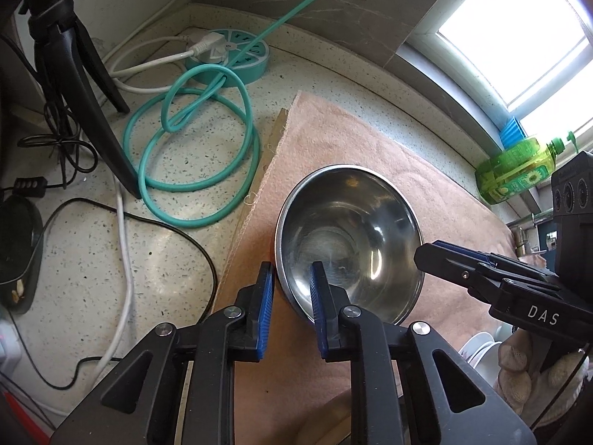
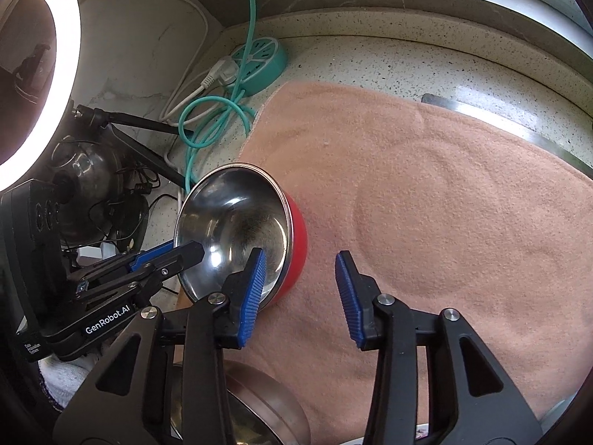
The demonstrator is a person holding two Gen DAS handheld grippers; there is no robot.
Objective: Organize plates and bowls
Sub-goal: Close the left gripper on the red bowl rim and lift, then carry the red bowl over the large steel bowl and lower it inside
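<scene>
Steel bowl [image 1: 348, 237] | left claw [image 1: 292, 307] astride rim | contact unclear (glare)

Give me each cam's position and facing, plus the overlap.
Left wrist: on the left gripper, looking steeply down at the steel bowl on the pink towel; shows its own fingers astride the rim, the right gripper, a gloved hand.
Right wrist: on the right gripper, looking down at the same bowl from its other side; shows its own fingers and the left gripper.
Shared: bowl, towel, teal cable.
</scene>
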